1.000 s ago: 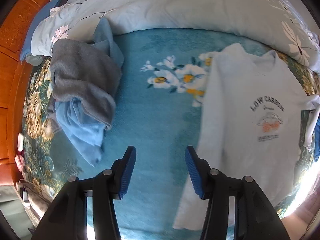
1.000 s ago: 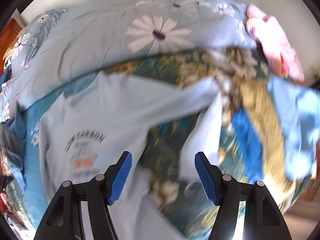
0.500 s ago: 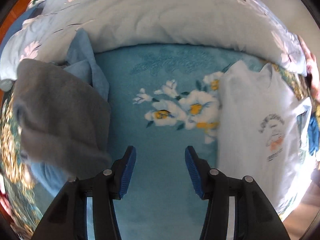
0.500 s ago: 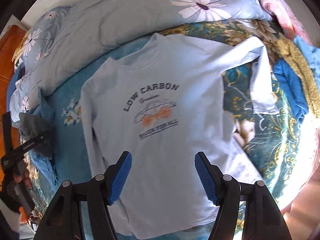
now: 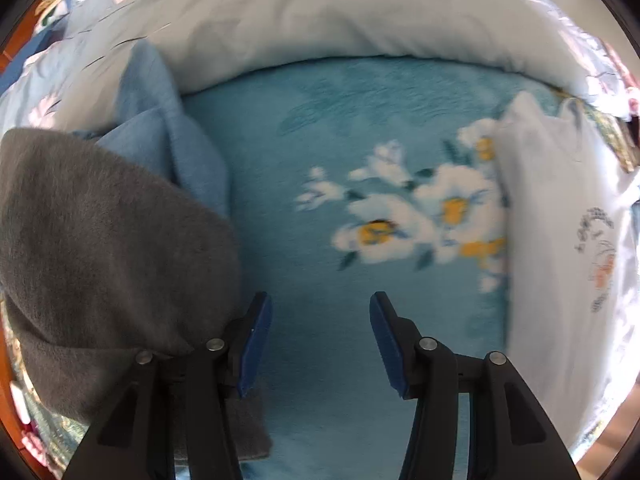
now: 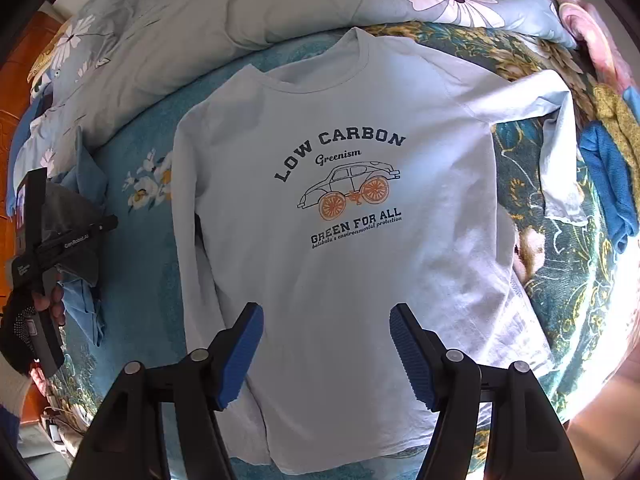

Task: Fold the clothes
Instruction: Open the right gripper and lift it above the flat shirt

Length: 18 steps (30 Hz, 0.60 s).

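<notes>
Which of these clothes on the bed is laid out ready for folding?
On the teal floral blanket, below the daisy-print duvet, a pale long-sleeved shirt lies flat. Unlike the crumpled piles either side, it reads "LOW CARBON" above a car with orange wheels.

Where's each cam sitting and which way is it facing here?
Left wrist: on the left gripper, facing down at the teal blanket beside the grey garment; jaws open, empty.
Right wrist: on the right gripper, facing down over the shirt; jaws open; gloved left hand at left edge.
Shared: shirt, grey garment, blanket, duvet.
</notes>
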Each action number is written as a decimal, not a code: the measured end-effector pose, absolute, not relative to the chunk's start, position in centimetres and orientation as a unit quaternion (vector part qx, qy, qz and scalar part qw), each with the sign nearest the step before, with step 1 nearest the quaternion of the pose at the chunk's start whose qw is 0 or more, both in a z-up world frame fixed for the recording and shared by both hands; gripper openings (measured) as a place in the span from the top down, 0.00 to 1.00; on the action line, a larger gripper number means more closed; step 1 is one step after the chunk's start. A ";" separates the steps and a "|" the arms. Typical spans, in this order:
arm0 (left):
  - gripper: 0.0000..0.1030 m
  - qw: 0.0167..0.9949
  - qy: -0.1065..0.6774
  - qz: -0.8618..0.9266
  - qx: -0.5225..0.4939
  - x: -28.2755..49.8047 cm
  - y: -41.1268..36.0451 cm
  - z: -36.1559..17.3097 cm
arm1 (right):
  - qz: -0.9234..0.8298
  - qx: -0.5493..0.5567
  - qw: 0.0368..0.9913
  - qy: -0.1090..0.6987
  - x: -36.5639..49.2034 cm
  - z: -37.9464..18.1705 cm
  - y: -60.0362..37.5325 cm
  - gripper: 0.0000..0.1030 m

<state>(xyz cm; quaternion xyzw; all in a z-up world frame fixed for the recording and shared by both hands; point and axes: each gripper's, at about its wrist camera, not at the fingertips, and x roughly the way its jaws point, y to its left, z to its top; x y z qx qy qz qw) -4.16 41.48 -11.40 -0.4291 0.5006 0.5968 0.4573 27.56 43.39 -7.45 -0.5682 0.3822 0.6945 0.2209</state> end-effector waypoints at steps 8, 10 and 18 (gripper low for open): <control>0.49 0.412 0.469 0.659 -0.419 -8.7 40.5 -9.4 | 0.691 -0.570 0.218 0.386 27.6 -7.8 43.2 0.33; 0.49 0.405 0.455 0.667 -0.429 -10.3 40.2 -8.7 | 0.691 -0.570 0.218 0.387 27.5 -7.8 43.2 0.33; 0.49 0.479 0.371 0.612 -0.508 -8.9 39.0 -6.4 | 0.696 -0.567 0.205 0.390 26.6 -8.1 42.9 0.33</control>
